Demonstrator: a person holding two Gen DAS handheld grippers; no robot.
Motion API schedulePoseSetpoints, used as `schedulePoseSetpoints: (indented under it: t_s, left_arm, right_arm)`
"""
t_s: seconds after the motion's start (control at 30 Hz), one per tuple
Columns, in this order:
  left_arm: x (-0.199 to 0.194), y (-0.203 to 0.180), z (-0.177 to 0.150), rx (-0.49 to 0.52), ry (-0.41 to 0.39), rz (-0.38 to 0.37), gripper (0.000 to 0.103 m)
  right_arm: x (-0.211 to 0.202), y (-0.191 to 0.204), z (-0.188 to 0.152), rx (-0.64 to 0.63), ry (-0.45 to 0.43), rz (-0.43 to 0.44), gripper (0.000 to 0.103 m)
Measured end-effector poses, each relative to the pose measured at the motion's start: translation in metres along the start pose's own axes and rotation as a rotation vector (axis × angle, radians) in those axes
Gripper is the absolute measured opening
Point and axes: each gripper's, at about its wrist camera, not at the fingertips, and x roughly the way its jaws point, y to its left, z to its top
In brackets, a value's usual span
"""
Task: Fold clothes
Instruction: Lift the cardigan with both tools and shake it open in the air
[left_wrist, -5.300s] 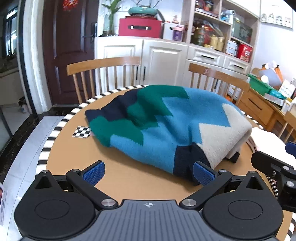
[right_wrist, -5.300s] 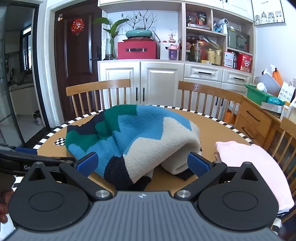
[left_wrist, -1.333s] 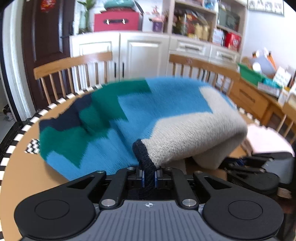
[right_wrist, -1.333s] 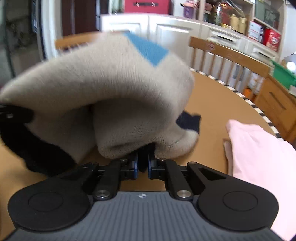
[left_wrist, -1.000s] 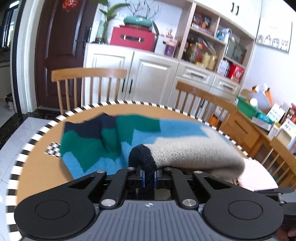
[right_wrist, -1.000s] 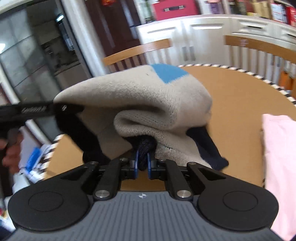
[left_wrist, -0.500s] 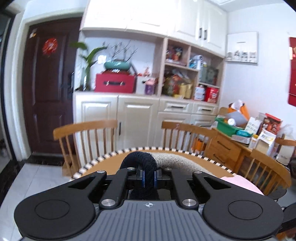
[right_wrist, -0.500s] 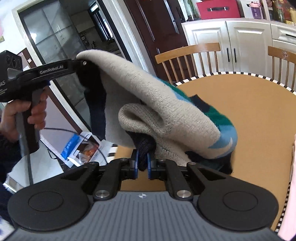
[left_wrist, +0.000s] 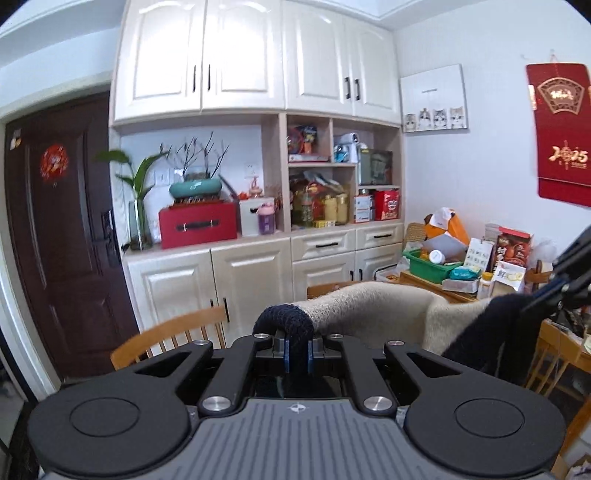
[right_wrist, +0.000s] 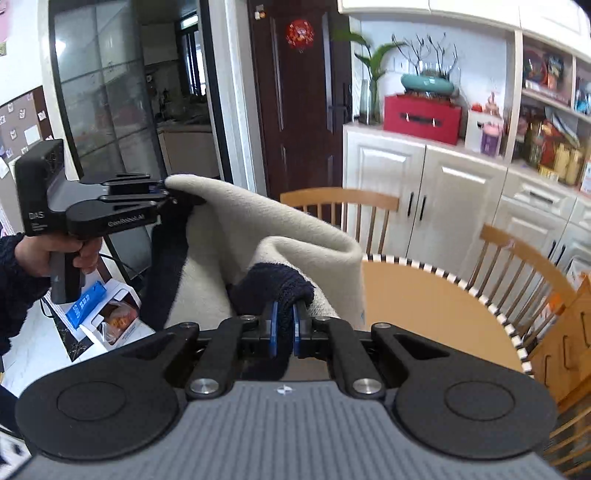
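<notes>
**Sweater's off the table now**

The sweater (right_wrist: 258, 221) got lifted clear of the table (right_wrist: 424, 295), strung between left gripper (left_wrist: 297, 349) and right gripper (right_wrist: 283, 328), both pinching its dark hem. Probably ready to shake flat.

A round table (right_wrist: 436, 310) with a tan top and a black-and-white checked rim stands in front of the white cupboards (right_wrist: 424, 195), with two wooden chairs between it and them. The part of its top that shows is bare; a sweater (right_wrist: 280, 236) hides its near left side.
</notes>
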Motion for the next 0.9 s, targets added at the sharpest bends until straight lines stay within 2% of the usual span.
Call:
schedulePoseSetpoints:
  t_s: [0.17,0.23,0.33,0.4,0.53,0.67,0.77,0.9]
  left_arm:
    - [-0.032,0.032,0.054,-0.034,0.001,-0.034,0.009]
    - [-0.022,0.042,0.083,-0.012,0.022,-0.044,0.009]
    - [0.03,0.038,0.118,0.053,0.12,-0.099,0.009]
    - [0.088,0.023,0.121,0.106,0.209,-0.138,0.009]
    - [0.215,-0.032,0.076,0.208,0.375,-0.163,0.009]
    - [0.335,-0.093,-0.01,0.266,0.505,-0.182,0.009]
    - [0.406,-0.127,-0.068,0.257,0.551,-0.216,0.009]
    - [0.477,-0.172,-0.13,0.288,0.601,-0.212,0.009]
  right_arm:
    - [-0.021,0.04,0.025,-0.085,-0.05,0.026,0.008]
    - [-0.021,0.046,0.031,-0.108,-0.064,0.024,0.008]
    - [-0.009,0.044,0.037,-0.105,-0.037,-0.029,0.008]
    - [0.011,0.029,0.037,-0.074,0.027,-0.082,0.008]
    - [0.065,-0.024,0.014,0.019,0.217,-0.184,0.008]
    - [0.124,-0.1,-0.041,0.155,0.385,-0.25,0.008]
    - [0.165,-0.152,-0.084,0.237,0.477,-0.291,0.008]
    - [0.212,-0.214,-0.142,0.341,0.557,-0.35,0.008]
